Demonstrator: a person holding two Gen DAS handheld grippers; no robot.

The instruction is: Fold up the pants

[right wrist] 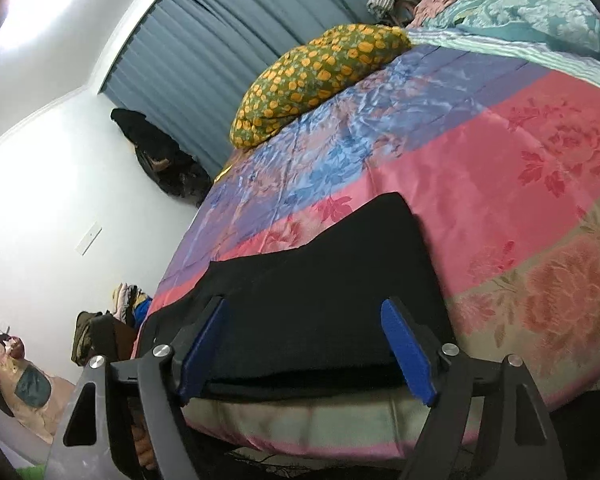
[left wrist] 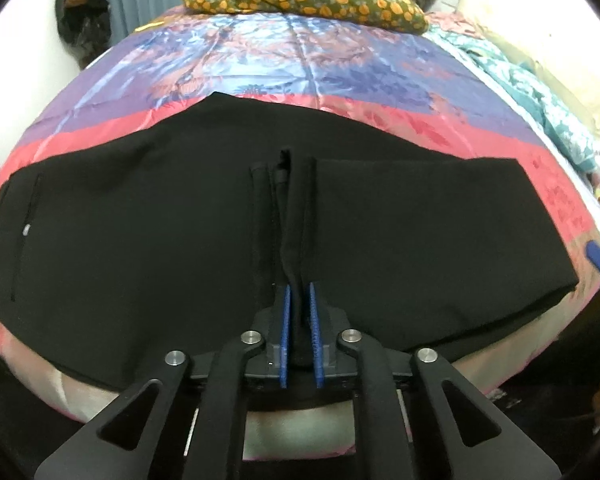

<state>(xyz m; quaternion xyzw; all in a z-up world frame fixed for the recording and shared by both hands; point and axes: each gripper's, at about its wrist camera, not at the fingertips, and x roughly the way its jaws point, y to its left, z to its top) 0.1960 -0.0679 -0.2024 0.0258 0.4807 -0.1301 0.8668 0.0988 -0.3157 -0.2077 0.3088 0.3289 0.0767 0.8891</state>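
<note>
Black pants [left wrist: 140,220] carry an unreadable white tag; left jaws pinch their fabric, right jaws gape.

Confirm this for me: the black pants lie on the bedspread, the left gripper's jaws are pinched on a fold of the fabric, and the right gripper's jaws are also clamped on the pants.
Not quite. The right gripper is not clamped: the right wrist view shows its jaws standing wide apart, holding nothing, above the black pants. The rest holds: the pants lie on the bedspread, and the left gripper is pinched on a fold of the fabric.
</note>
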